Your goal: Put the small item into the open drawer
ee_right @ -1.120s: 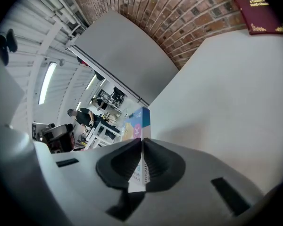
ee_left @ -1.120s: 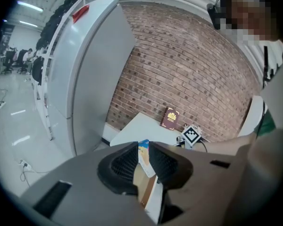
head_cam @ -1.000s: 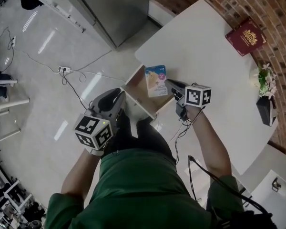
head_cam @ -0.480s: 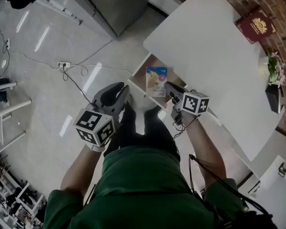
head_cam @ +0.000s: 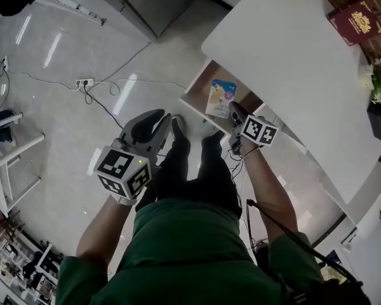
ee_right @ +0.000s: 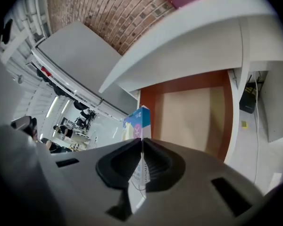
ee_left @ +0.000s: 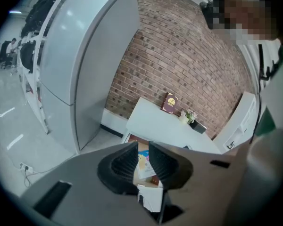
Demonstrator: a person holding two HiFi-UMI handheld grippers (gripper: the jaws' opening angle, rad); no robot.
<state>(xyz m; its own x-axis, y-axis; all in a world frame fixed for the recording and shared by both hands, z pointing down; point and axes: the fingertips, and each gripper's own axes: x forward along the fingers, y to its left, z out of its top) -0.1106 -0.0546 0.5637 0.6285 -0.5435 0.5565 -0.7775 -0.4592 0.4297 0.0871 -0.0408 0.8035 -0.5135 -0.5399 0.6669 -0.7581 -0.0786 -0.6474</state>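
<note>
Pinching the small blue packet (head_cam: 220,98) (ee_right: 137,124) by its edge, the right tongs (head_cam: 232,110) (ee_right: 141,150) are holding it over the open drawer (head_cam: 199,89) (ee_right: 193,112), which is sticking out from under the white table (head_cam: 286,62). The left tongs (head_cam: 167,118) (ee_left: 142,160) are hovering above the floor (head_cam: 63,107), well apart from the drawer, jaws slightly parted and gripping nothing.

Red brick wall (ee_left: 179,65) behind white tabletop (head_cam: 286,62); grey cabinet (head_cam: 155,2) at top; glossy grey floor (head_cam: 44,138) at left reflects ceiling lights.
</note>
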